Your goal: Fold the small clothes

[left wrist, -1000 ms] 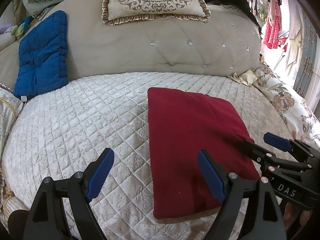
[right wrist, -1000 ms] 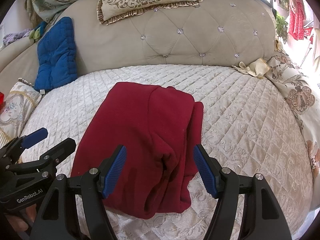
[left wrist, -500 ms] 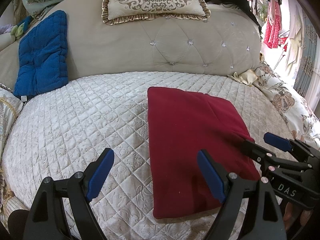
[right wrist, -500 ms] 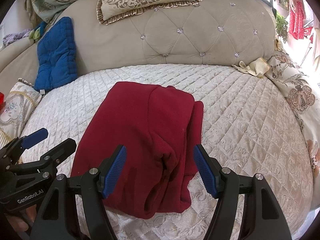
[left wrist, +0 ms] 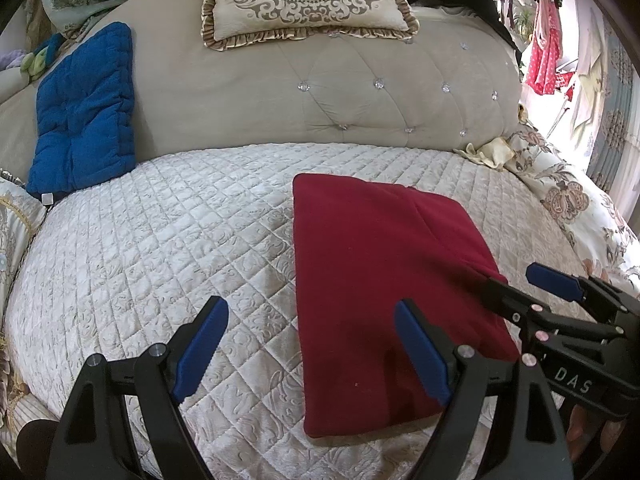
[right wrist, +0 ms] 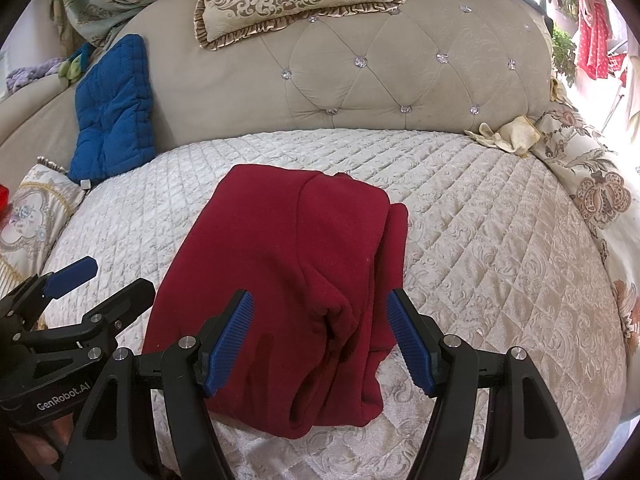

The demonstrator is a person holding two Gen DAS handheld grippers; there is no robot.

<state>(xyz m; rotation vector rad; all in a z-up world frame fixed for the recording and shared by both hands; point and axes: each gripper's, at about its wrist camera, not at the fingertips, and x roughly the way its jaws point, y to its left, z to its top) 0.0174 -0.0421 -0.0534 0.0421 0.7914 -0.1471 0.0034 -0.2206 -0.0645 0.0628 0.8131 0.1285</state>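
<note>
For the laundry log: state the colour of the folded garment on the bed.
Dark red, plain, no pattern. The garment shows best in the right wrist view.

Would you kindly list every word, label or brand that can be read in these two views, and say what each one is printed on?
"DAS" – white letters on the black body of the right gripper, seen in the left wrist view; any letters beyond these are out of view.
"GenRobot.AI" – white print on the black body of the left gripper, seen in the right wrist view.
The small white tag on the blue cushion is too small to read.
</note>
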